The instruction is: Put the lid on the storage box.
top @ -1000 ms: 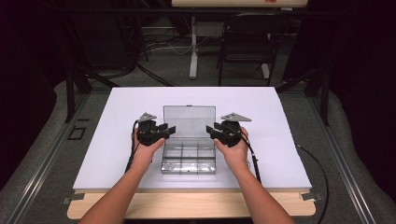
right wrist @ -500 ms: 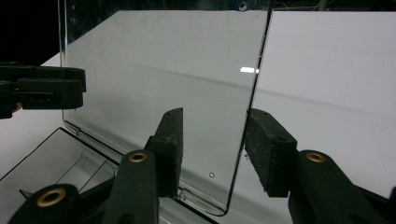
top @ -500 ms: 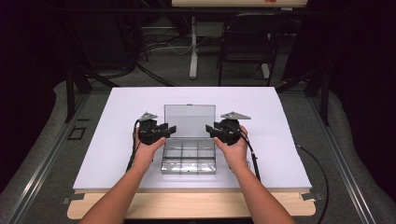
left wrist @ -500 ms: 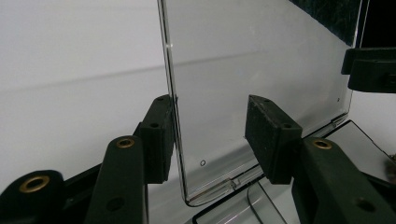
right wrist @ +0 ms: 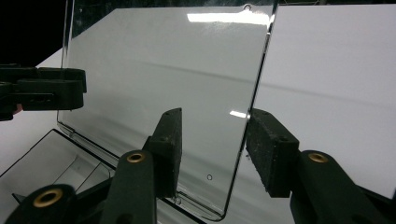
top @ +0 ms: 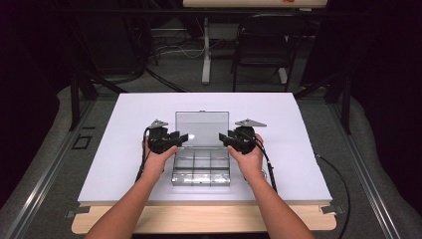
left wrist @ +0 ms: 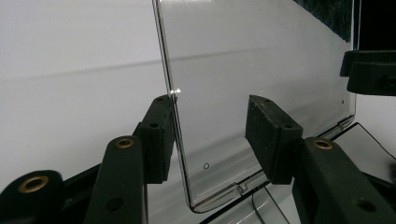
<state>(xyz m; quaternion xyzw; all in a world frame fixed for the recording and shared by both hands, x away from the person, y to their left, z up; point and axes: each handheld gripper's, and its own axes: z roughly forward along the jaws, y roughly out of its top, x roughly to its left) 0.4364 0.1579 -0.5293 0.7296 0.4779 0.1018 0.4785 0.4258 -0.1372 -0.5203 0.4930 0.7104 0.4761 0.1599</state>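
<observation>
A clear plastic compartment box (top: 201, 172) lies on the white table top, its lid (top: 201, 127) standing up at the back. My left gripper (top: 183, 138) is at the lid's left edge and my right gripper (top: 224, 139) at its right edge. In the left gripper view the lid (left wrist: 261, 56) passes between the open jaws of the left gripper (left wrist: 212, 121), close against the left pad, and the other pad stands well off. In the right gripper view the lid (right wrist: 163, 60) edge sits between the right gripper's (right wrist: 215, 126) spread jaws, near the right pad.
The white table top (top: 124, 164) has free room on both sides of the box and a wooden front edge (top: 199, 219). Behind the table stand a dark chair (top: 263, 50) and a white stand post (top: 205, 50) with cables on the floor.
</observation>
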